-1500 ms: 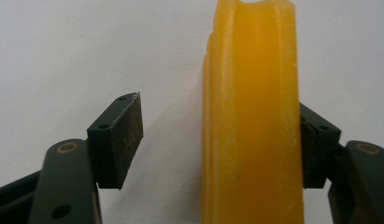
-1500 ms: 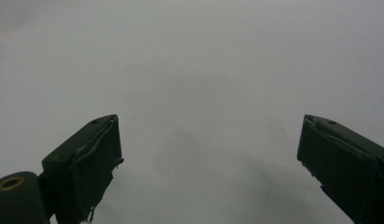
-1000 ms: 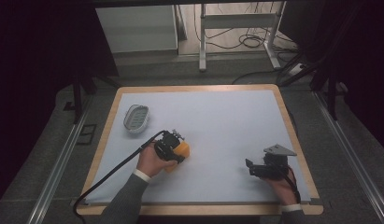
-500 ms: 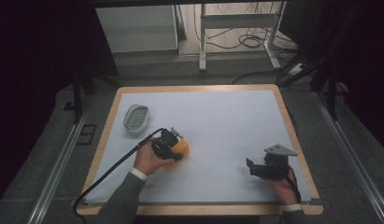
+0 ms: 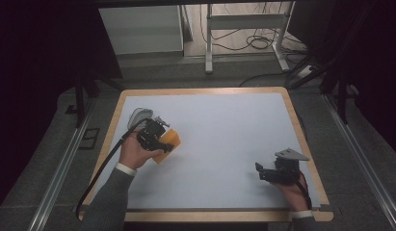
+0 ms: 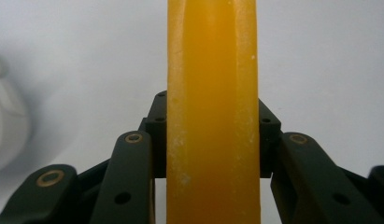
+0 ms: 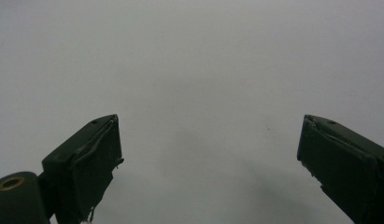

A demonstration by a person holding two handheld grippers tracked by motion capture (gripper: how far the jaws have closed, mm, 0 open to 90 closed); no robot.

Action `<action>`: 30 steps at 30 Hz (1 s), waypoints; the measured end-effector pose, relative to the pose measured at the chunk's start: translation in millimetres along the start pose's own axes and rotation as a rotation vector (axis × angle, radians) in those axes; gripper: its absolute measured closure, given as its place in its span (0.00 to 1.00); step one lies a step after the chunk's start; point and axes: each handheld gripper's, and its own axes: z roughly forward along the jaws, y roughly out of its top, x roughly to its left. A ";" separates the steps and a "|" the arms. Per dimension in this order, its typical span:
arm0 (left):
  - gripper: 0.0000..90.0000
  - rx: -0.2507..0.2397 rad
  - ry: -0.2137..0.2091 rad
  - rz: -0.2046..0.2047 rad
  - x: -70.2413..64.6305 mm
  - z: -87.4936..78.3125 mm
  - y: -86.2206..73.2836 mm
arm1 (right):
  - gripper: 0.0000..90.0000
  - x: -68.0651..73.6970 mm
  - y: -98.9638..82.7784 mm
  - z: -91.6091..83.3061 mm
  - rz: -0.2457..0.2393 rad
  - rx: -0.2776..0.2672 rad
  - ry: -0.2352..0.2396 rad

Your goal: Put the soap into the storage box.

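An orange bar is clamped between the jaws of my left gripper, held just above the table's left side. In the left gripper view the bar stands upright as a tall strip, and both pads press its sides, so the left gripper is shut on it. A small oval grey dish lies on the table just beyond that hand. My right gripper rests near the front right of the table. In its own view the right gripper stands open with nothing between the jaws.
The pale blue mat has a wooden rim. The left gripper's black cable trails off the front left edge. The dish shows as a pale blur at the left of the left gripper view.
My left gripper has risen with the orange bar and moved left and away, closer to the dish. The right gripper has stayed where it was.
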 end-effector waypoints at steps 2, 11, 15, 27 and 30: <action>0.67 -0.002 0.008 -0.005 4.2 -4.5 1.1 | 0.07 -0.3 0.3 -0.8 0.004 0.000 0.000; 0.68 -0.028 0.014 -0.018 20.5 -23.4 10.0 | 0.07 -2.6 0.3 -2.1 0.015 -0.004 -0.004; 0.67 -0.044 0.020 -0.024 26.6 -29.6 19.5 | 0.07 -2.4 0.7 -2.8 0.015 -0.013 -0.008; 0.67 -0.053 0.044 -0.057 43.0 -35.1 29.2 | 0.07 -6.1 0.0 -3.8 0.030 -0.012 -0.012; 0.67 -0.044 0.044 -0.082 53.0 -33.7 30.7 | 0.07 -5.7 -0.2 -3.2 0.026 -0.010 -0.011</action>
